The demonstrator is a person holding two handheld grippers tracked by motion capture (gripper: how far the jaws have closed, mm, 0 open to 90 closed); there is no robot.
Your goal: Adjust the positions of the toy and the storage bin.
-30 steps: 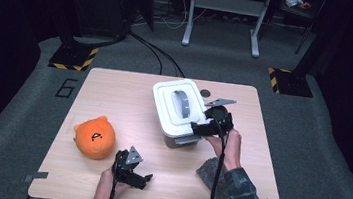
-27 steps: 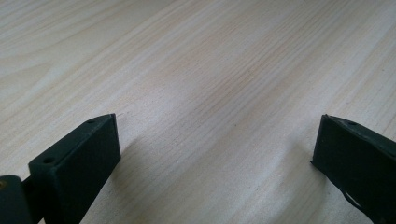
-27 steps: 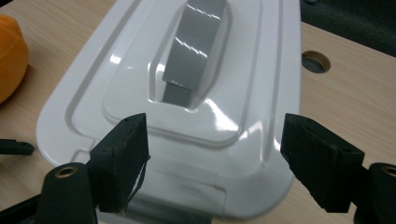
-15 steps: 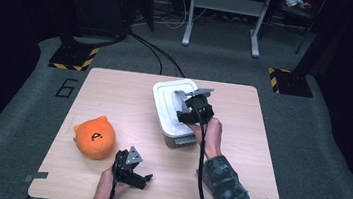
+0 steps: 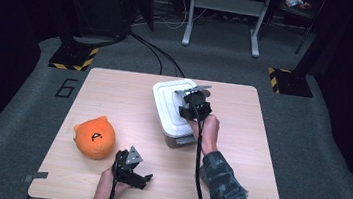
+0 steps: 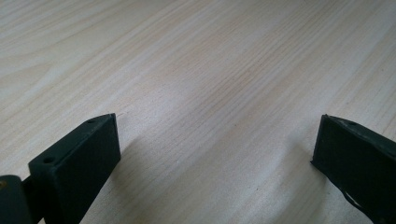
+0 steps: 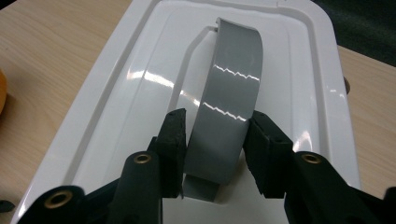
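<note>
A white storage box (image 5: 169,124) stands in the middle of the wooden table (image 5: 115,92). Its white lid (image 7: 140,79) carries an arched grey handle (image 7: 233,88). My right gripper (image 7: 217,135) sits over the lid (image 5: 167,96); its jaws have just been closing, and both pads (image 7: 173,135) now press on the sides of the handle. In the high view this gripper (image 5: 191,104) is on top of the box, the hand behind it. My left gripper (image 5: 143,178) rests near the front edge, and its jaws (image 6: 217,135) stand wide open over bare wood.
An orange plush toy (image 5: 94,137) lies at the front left of the table, just left of the left gripper. Beyond the table are a dark carpeted floor, cables (image 5: 154,52), yellow-and-black striped stand feet (image 5: 73,60) and a white frame (image 5: 224,14).
The right gripper moved left from beside the box's right edge onto the lid, and its jaws narrowed around the grey handle. The left gripper stayed in place.
</note>
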